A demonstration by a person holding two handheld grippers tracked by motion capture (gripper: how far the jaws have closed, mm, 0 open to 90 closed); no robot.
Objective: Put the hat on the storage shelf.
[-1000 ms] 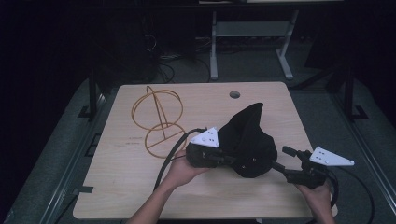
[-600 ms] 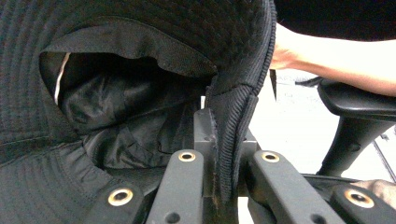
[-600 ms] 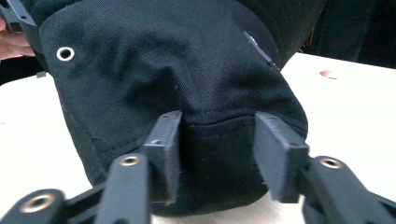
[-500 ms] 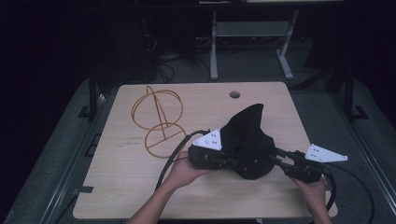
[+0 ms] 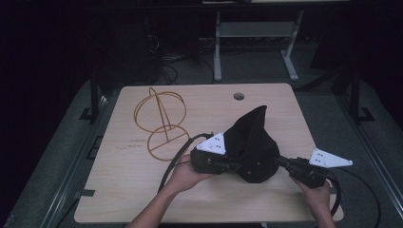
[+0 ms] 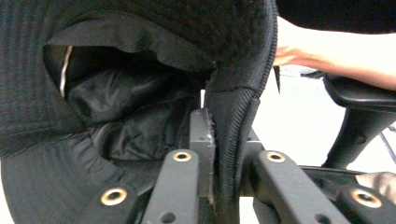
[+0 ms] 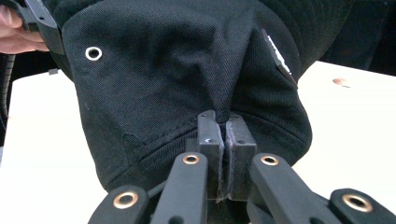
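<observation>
The black hat (image 5: 253, 147) stood bunched above the desk (image 5: 119, 190), between both claws. The left claw (image 6: 219, 154) was clenched on its brim edge, and the right claw (image 7: 223, 140) pinched its fabric. A wire stand (image 5: 159, 123) stood apart.

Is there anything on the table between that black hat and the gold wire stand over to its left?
Nothing visible. The black hat, pinched by both the left gripper and right gripper, has bare table between it and the wire stand.
</observation>
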